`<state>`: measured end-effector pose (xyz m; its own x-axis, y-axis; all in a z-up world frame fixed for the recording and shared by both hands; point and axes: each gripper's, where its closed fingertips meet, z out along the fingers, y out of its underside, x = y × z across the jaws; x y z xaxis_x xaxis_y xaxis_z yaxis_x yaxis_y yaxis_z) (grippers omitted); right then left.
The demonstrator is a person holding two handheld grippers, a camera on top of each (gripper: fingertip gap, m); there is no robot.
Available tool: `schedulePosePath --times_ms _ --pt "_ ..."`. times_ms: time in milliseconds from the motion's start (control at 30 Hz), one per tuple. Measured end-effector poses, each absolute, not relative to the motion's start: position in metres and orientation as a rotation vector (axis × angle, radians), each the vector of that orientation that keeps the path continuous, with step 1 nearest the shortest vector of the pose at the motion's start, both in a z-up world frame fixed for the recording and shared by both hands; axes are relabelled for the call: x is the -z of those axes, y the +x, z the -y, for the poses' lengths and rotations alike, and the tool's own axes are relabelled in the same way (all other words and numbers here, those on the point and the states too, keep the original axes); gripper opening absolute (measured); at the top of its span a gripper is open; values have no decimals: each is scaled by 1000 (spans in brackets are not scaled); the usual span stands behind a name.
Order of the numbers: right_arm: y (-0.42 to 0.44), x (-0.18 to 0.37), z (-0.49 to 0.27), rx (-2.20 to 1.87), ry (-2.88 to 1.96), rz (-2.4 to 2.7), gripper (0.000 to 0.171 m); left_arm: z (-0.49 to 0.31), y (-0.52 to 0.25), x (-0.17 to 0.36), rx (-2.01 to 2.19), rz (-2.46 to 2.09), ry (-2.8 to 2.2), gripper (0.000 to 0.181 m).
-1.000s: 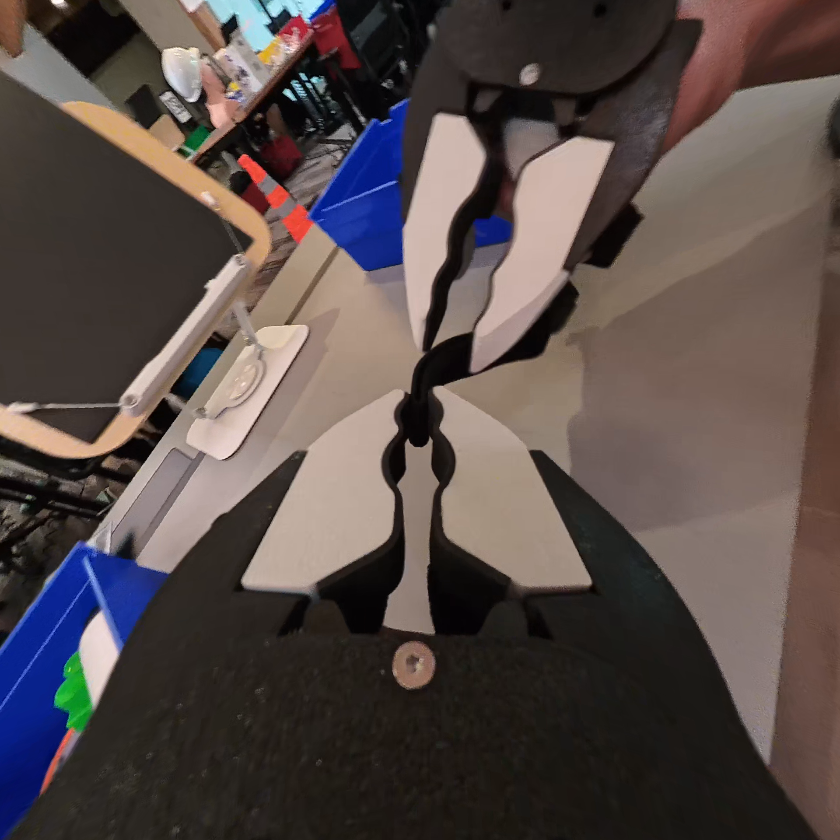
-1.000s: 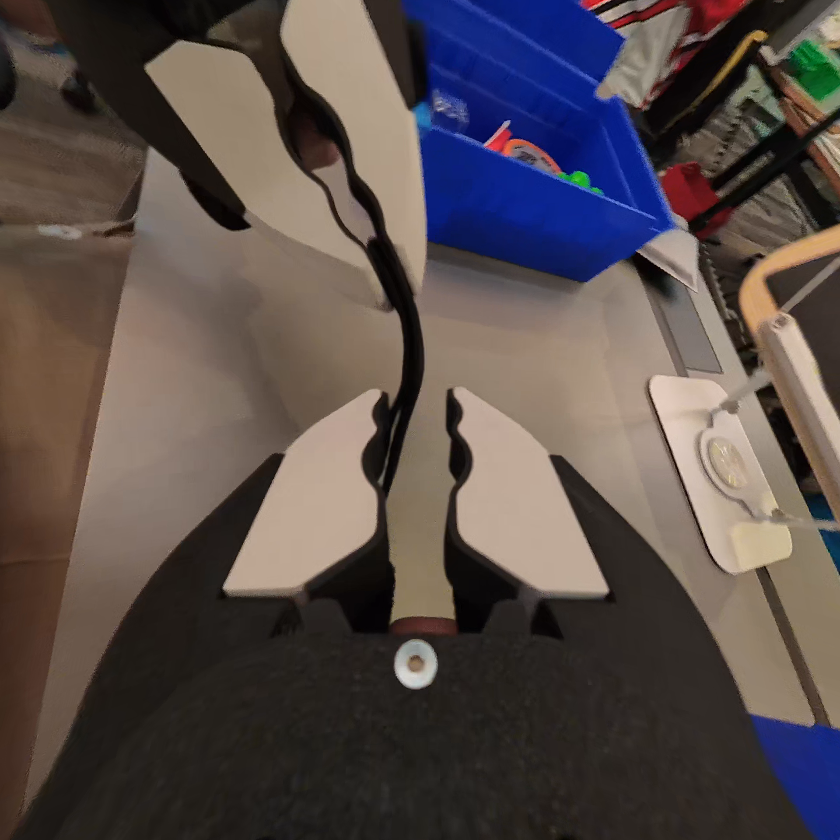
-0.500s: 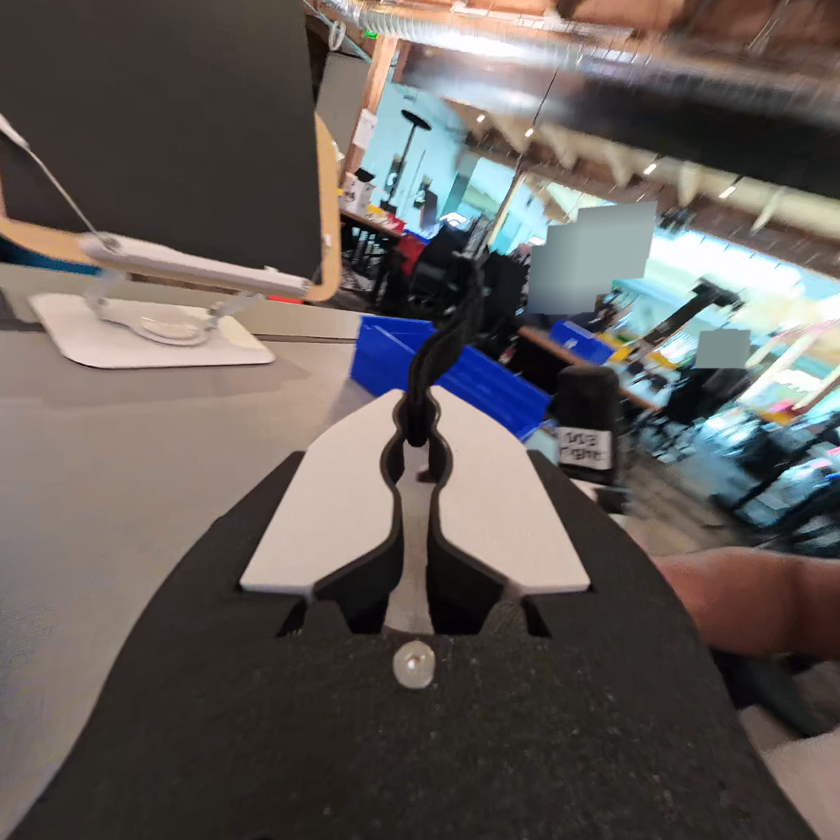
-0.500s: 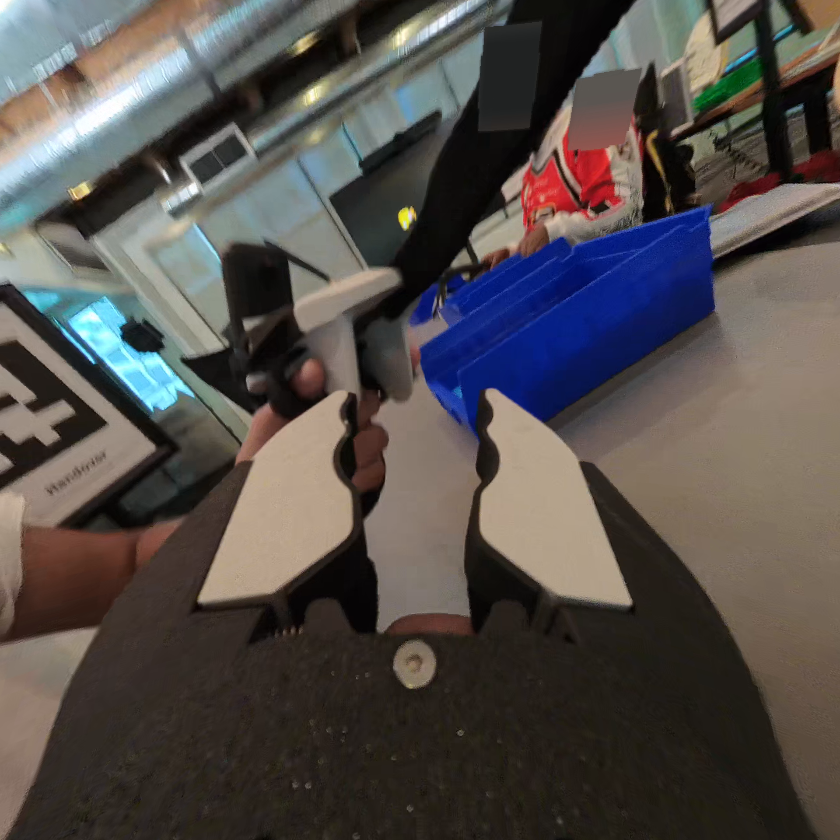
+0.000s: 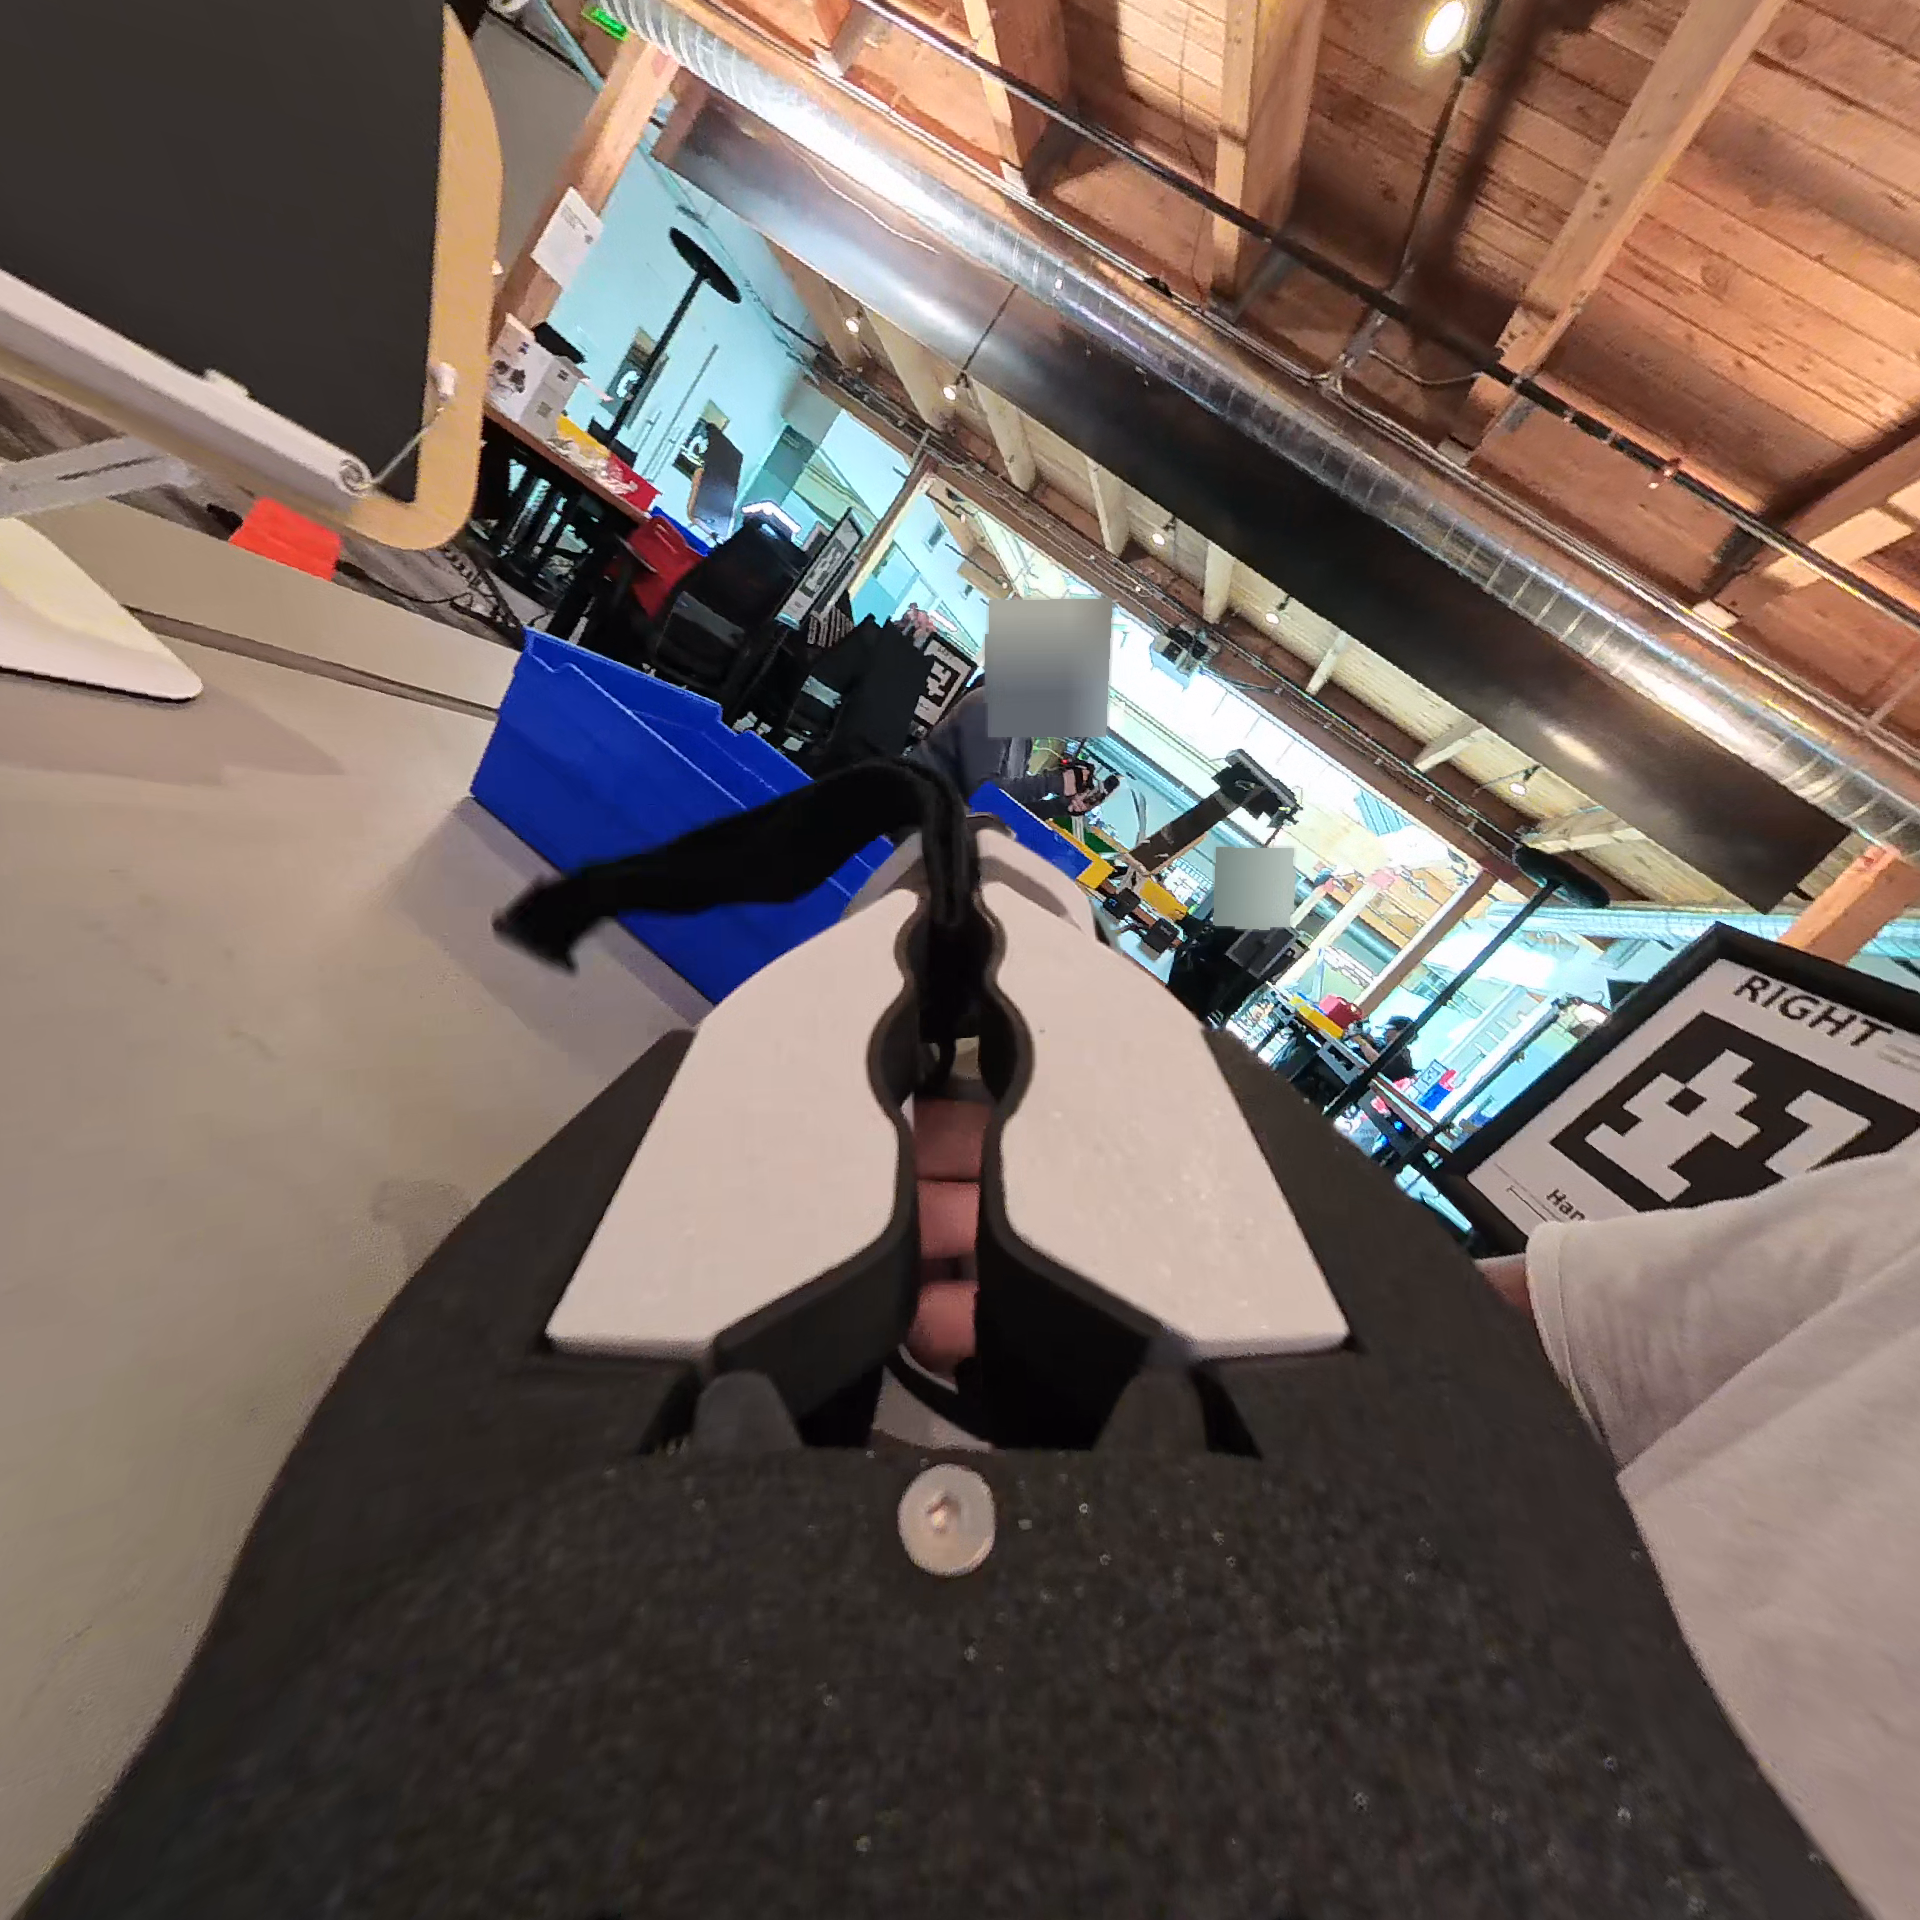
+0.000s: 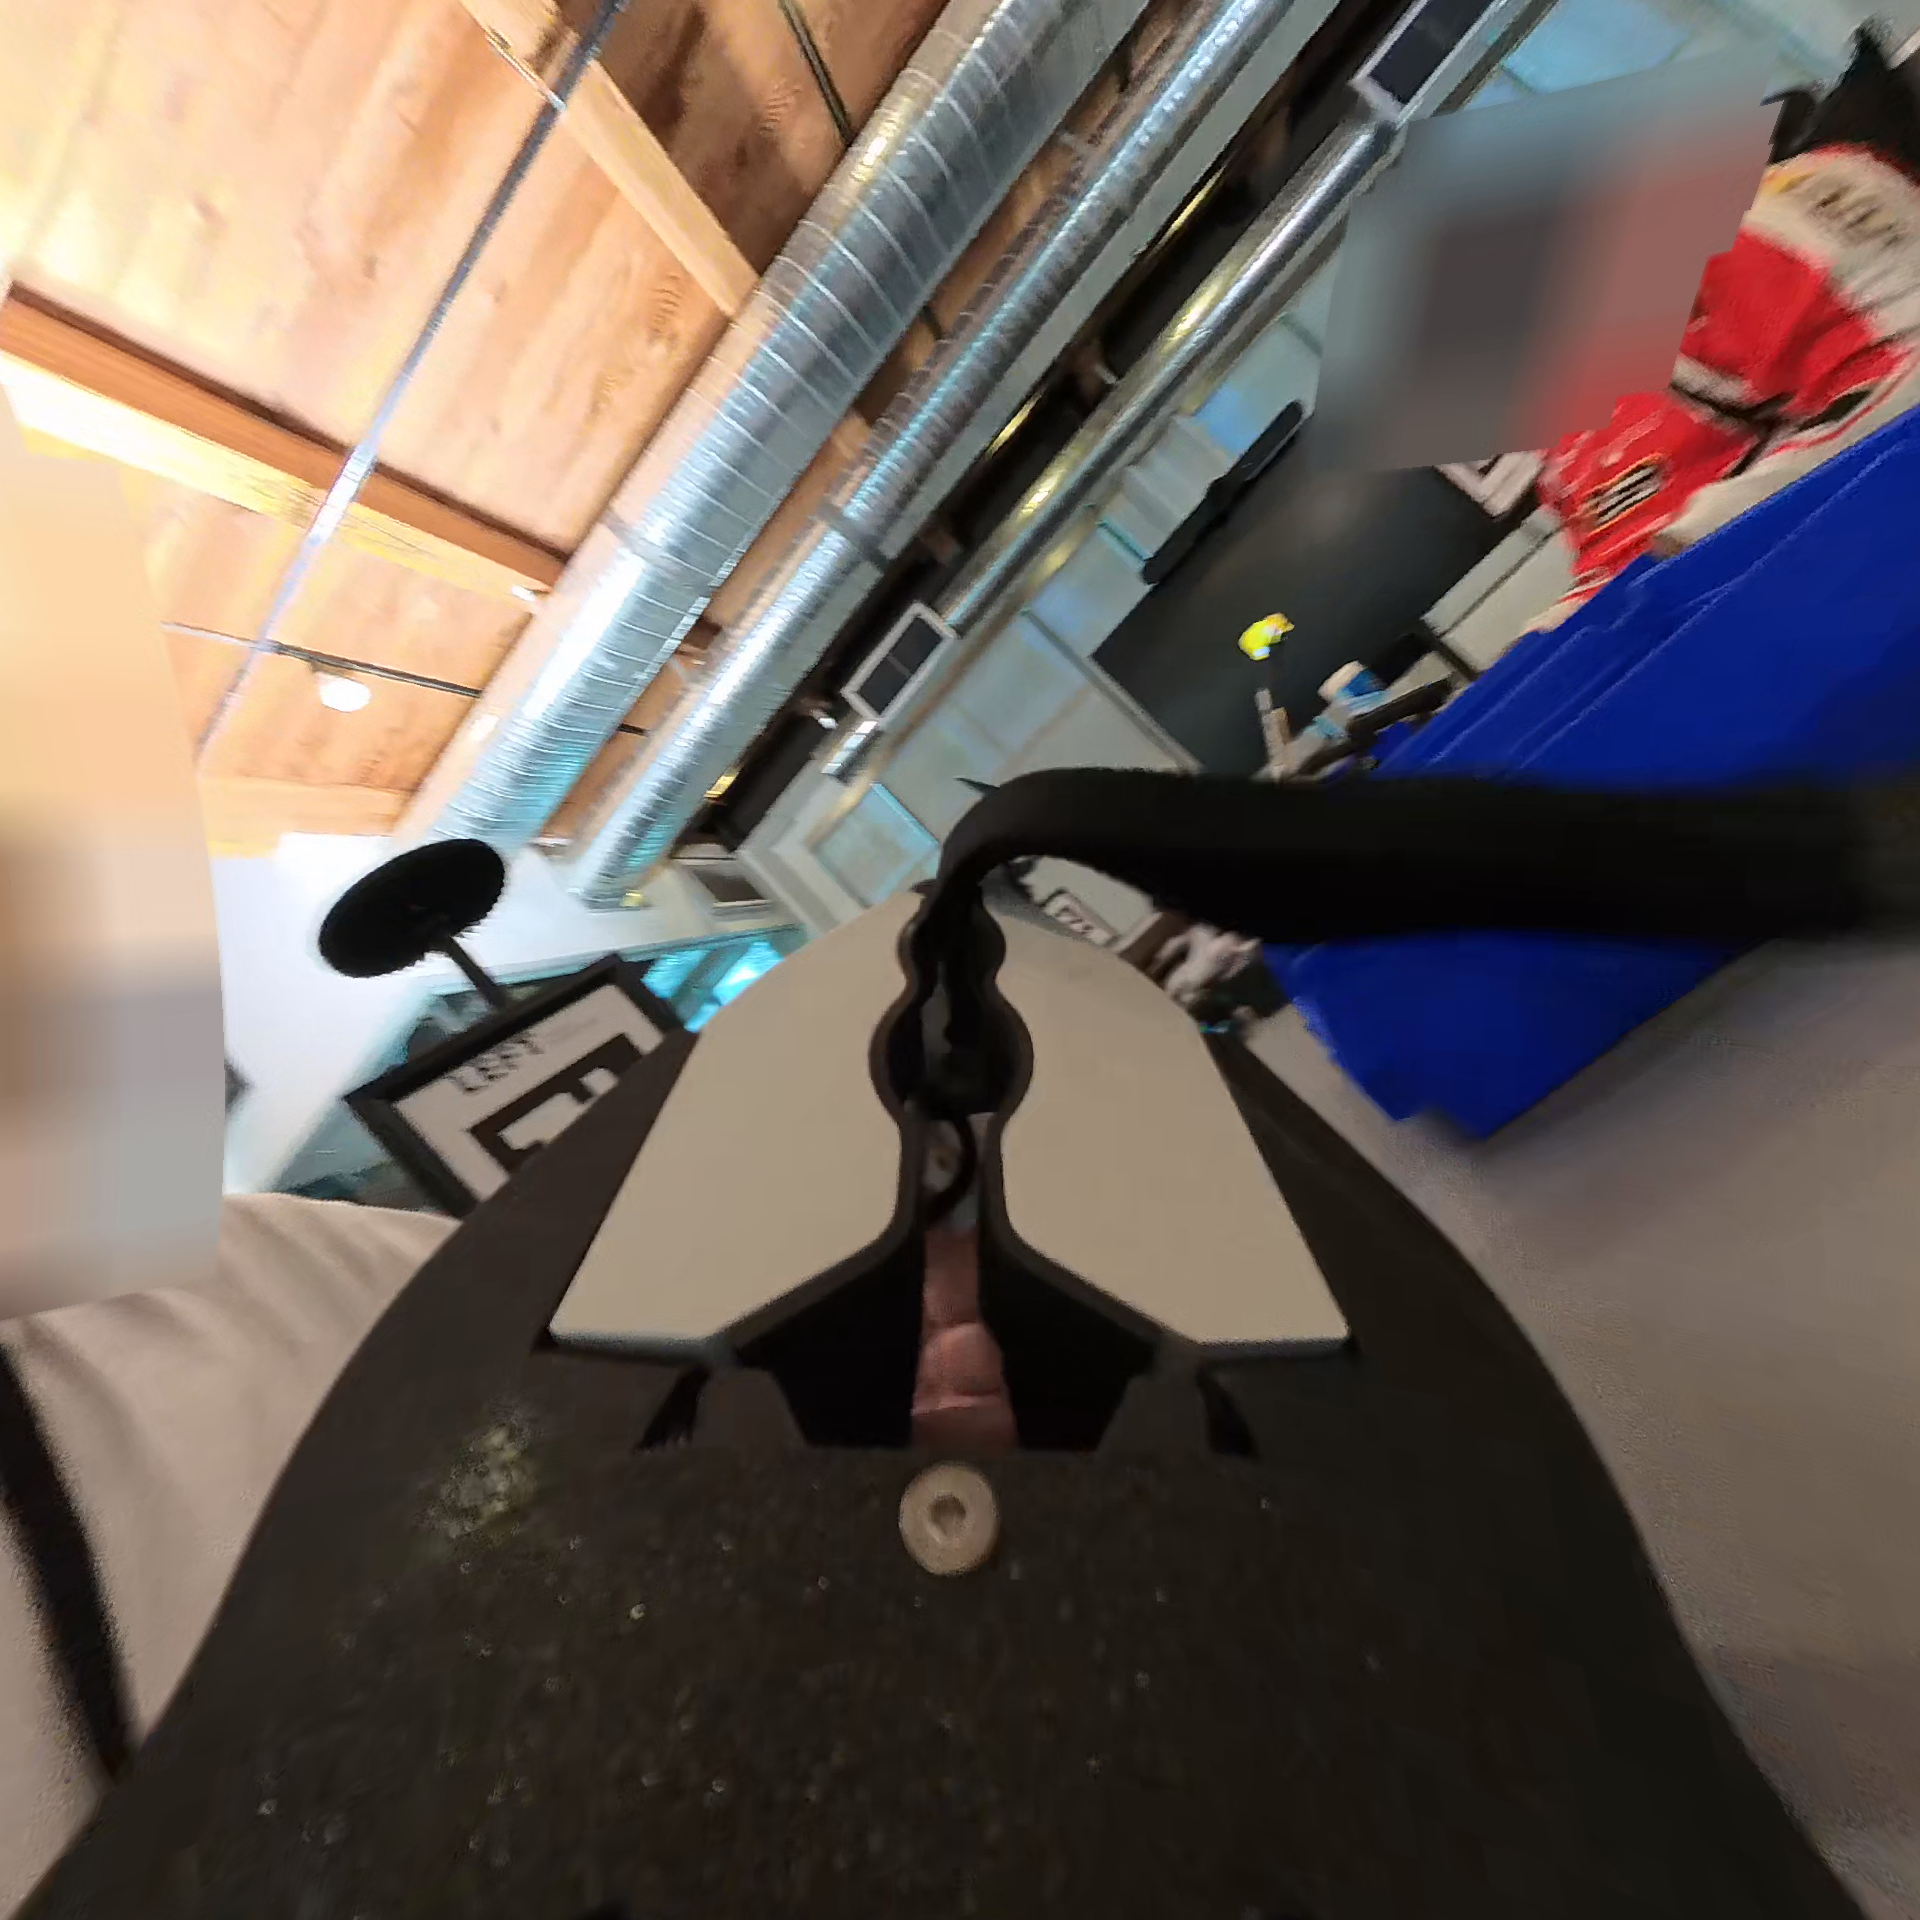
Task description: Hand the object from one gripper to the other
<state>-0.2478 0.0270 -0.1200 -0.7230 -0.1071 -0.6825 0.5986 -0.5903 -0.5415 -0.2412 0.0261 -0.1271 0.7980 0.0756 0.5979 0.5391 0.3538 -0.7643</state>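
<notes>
A black strap is pinched between the fingertips of my left gripper. Its free end hangs out to the left over the grey table. A pale finger of the other gripper shows just behind my left fingertips. In the right wrist view, my right gripper is shut on the same black strap, which runs off to the right. Both grippers hold the strap close together, side by side and tilted upward.
A blue bin stands on the table ahead and also shows in the right wrist view. A white stand base with a dark wood-rimmed panel is at the left. Marker boards and a pale sleeve are close by. My left and right fingertips are right by each other.
The right gripper opened wide and drew away from the strap, then came back and shut on it. The left gripper kept its hold. Both grippers tilted up from the table toward the room.
</notes>
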Motion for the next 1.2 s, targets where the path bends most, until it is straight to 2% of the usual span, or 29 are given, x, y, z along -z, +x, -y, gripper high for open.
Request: schedulePosePath --times_ms 167,267,333,433,667,767,900,1000,1200 --pt "-242 122 -30 2266 808 -1218 4 -30 -231 129 285 488 -1273 12" --pt "-239 131 -31 2303 768 -1600 5 -19 -240 128 236 455 -1353 36" --pt "-237 144 -31 2295 695 -1991 4 -8 -256 130 241 494 -1402 41" --pt "-229 158 -29 2217 535 -2377 4 -4 -271 137 379 541 -1480 49" --pt "-218 175 -19 2071 428 -2514 4 -33 -261 154 856 590 -1535 55" --pt "-214 191 -14 1960 389 -2603 4 -44 -259 151 938 573 -1522 54" --pt "-213 210 -13 1847 374 -2690 4 -51 -261 156 890 556 -1598 40" --pt "-212 216 -13 1796 359 -2720 4 -53 -262 162 858 557 -1632 8" --pt "-219 219 -19 1809 448 -2663 5 -46 -273 162 610 520 -1657 4"
